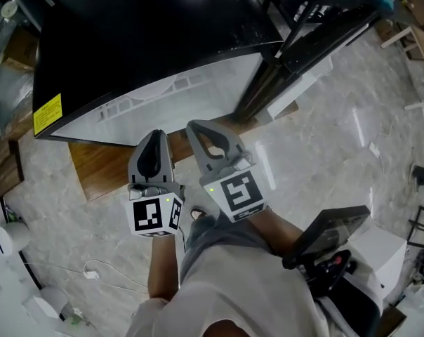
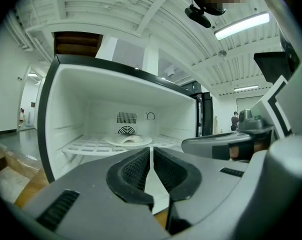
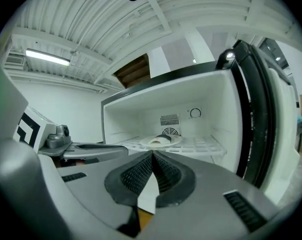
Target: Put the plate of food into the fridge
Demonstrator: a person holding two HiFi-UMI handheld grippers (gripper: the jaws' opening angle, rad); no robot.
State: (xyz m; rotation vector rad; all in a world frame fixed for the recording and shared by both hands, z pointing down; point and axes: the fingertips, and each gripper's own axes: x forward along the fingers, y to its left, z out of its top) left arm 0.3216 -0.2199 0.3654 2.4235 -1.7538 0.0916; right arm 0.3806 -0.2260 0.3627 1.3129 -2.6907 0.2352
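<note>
We are reading the fridge (image 2: 91, 109) as standing open so that its wire shelf (image 3: 201, 145) can carry the plate of food (image 3: 164, 141), which is resting there centrally. The left tongs (image 2: 151, 156) and right tongs (image 3: 152, 156) are sitting closed and empty outside the opening, so placement is looking complete. A wooden platform (image 1: 100, 170) is lifting the fridge off the pale marbled floor (image 1: 324, 153).

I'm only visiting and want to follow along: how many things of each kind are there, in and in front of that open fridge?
Grey handheld grippers: 2 (left gripper, right gripper), fingers shut, empty
Round white plate of food: 1
White wire shelf under it: 1
Open white-lined fridge: 1
Total: 5
</note>
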